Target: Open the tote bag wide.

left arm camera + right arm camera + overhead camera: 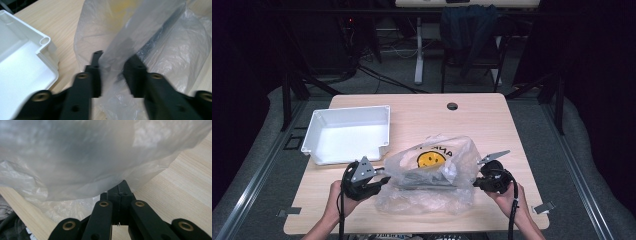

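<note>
The worktop (492, 115) is a pale wooden one, with a small round hole near its far edge. On its left half sits a white plastic tub (347, 134), shallow and square-cornered, and nothing lies in it. Just right of the tub, near the front edge, lies a clear plastic bag (432, 175) printed with a yellow smiling face; it is crumpled and partly puffed up, and a long dark thing (422, 181) lies inside it, too veiled by the film to name. The bag's left end is close beside the tub's near right corner.

The left gripper (379, 184) is at the bag's left end; in the left gripper view (112, 72) its jaws stand partly apart with a fold of the bag's film between them, not pinched tight. The right gripper (476, 182) is at the bag's right end; in the right gripper view (120, 192) its jaws are pressed together at the lower edge of the bag, though whether film is caught between them I cannot tell
</note>
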### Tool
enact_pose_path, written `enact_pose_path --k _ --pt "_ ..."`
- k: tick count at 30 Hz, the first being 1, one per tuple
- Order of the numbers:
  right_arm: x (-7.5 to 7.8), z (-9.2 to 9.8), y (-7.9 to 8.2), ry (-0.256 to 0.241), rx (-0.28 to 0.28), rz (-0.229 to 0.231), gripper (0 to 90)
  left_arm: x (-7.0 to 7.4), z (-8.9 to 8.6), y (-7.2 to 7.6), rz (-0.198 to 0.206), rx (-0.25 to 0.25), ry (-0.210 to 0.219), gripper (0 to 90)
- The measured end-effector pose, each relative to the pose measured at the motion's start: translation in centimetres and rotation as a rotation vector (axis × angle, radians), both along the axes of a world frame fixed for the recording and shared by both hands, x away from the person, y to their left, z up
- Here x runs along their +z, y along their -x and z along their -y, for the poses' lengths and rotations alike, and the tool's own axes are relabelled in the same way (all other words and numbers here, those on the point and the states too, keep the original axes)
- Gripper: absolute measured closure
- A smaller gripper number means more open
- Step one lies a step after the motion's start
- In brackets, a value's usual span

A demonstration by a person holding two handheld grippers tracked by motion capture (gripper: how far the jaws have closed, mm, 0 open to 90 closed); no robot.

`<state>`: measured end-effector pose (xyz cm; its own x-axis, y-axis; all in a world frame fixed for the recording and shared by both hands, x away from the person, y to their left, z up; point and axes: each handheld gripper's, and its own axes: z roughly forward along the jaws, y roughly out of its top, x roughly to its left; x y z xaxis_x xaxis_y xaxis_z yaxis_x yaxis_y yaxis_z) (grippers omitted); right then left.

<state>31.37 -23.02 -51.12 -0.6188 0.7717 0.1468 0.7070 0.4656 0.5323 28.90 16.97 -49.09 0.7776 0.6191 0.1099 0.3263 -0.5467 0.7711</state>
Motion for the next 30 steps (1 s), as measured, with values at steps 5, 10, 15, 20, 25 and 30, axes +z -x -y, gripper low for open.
enact_pose_path --k 5,10,15,20,25,30 --pt "0.5 0.4 0.6 -0.012 -0.01 0.015 90.0 -1.1 -0.8 -1.2 -0.118 0.027 0.026 88.6" --pt "0.9 1.0 0.8 -0.007 -0.007 0.012 90.0 -2.2 -1.7 -2.3 -0.218 0.034 0.054 89.4" --pt "0.5 0.9 0.7 -0.004 -0.022 -0.018 90.0 -3.4 -1.6 -2.9 -0.325 0.003 0.033 89.6" --pt "-0.9 0.6 0.0 0.041 0.013 -0.088 90.0 -4.3 -1.2 -3.3 -0.378 -0.009 0.0 89.5" --pt "-1.7 -0.1 -0.5 0.088 0.044 -0.12 90.0 -4.6 -1.1 -3.6 -0.407 -0.014 -0.011 89.6" --pt "-2.3 -1.0 -0.4 0.167 0.098 -0.118 90.0 -5.1 -0.9 -3.6 -0.437 -0.029 -0.054 89.6"
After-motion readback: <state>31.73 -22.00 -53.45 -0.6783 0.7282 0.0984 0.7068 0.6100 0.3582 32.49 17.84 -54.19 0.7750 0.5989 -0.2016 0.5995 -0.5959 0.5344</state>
